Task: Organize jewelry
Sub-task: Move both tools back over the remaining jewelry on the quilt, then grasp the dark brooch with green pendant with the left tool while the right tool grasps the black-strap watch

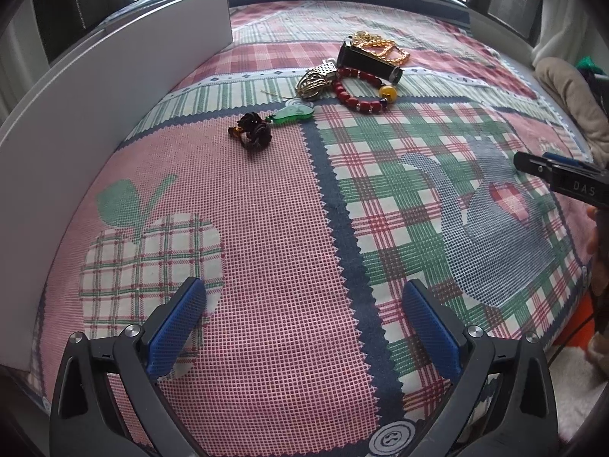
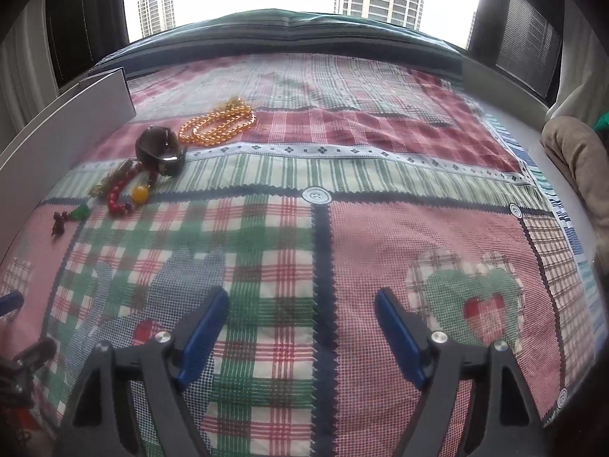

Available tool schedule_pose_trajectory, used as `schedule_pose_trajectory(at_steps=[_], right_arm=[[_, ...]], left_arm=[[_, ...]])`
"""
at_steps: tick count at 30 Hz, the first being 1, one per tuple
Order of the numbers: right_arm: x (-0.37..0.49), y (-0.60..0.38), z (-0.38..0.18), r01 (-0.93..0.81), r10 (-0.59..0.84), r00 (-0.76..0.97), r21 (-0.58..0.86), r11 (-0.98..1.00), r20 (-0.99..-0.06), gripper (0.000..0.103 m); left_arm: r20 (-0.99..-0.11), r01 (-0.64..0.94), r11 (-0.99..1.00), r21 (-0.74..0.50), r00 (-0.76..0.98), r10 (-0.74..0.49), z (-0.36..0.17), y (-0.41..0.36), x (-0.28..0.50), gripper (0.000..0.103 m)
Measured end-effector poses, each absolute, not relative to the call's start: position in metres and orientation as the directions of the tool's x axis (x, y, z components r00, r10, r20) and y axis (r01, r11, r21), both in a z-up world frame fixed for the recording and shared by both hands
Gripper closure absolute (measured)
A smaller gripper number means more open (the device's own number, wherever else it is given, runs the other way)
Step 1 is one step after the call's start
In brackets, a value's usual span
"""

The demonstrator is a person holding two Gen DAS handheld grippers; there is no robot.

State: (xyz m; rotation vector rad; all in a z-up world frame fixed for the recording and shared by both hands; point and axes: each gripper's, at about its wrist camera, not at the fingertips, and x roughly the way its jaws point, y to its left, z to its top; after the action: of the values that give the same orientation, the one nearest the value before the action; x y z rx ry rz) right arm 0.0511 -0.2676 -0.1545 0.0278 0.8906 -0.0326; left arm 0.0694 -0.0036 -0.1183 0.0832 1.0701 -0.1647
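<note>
A small heap of jewelry lies on the patchwork cloth. In the left wrist view it holds a dark brown flower piece [image 1: 253,132], a green pendant [image 1: 295,113], a red bead bracelet [image 1: 359,89] with a yellow bead, a black watch [image 1: 369,61], a gold wire piece [image 1: 313,83] and a golden bead chain [image 1: 380,47]. In the right wrist view the heap is at far left: watch [image 2: 160,150], amber bead chain [image 2: 219,123], red bracelet [image 2: 121,192]. My left gripper [image 1: 302,327] is open and empty, well short of the heap. My right gripper [image 2: 302,327] is open and empty, right of the heap.
A white board [image 1: 114,87] stands along the left edge of the cloth; it also shows in the right wrist view [image 2: 68,122]. The right gripper's tip [image 1: 559,173] shows at the right edge of the left wrist view. A beige cushion [image 2: 574,152] lies at right.
</note>
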Motion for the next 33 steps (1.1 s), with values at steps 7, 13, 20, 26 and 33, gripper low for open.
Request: schedule_pose_trajectory(at_steps=[7, 13, 20, 26, 33], right_arm=[[0.051, -0.267, -0.171, 0.039, -0.002, 0.62, 0.029, 0.999, -0.784, 0.019], [0.049, -0.267, -0.173, 0.042, -0.009, 0.654, 0.025, 0.999, -0.756, 0.015], [0.049, -0.266, -0.174, 0.041, -0.006, 0.664, 0.028, 0.999, -0.748, 0.013], [0.049, -0.266, -0.174, 0.04, -0.005, 0.665, 0.029, 0.999, -0.747, 0.012], [0.048, -0.267, -0.174, 0.045, -0.005, 0.67, 0.034, 0.998, -0.743, 0.012]], left_arm=[[-0.843, 0.156, 0.981, -0.117, 0.506, -0.181, -0.078, 0.021, 0.088, 0.001], [-0.826, 0.058, 0.989, -0.134, 0.545, -0.144, -0.068, 0.03, 0.143, 0.006], [-0.867, 0.021, 0.999, 0.044, 0.497, 0.028, -0.11, 0.002, 0.181, 0.026], [-0.843, 0.058, 0.998, -0.026, 0.535, -0.053, -0.107, 0.009, 0.163, 0.091], [-0.796, 0.022, 0.982, -0.186, 0.583, -0.164, -0.082, 0.044, 0.129, 0.093]])
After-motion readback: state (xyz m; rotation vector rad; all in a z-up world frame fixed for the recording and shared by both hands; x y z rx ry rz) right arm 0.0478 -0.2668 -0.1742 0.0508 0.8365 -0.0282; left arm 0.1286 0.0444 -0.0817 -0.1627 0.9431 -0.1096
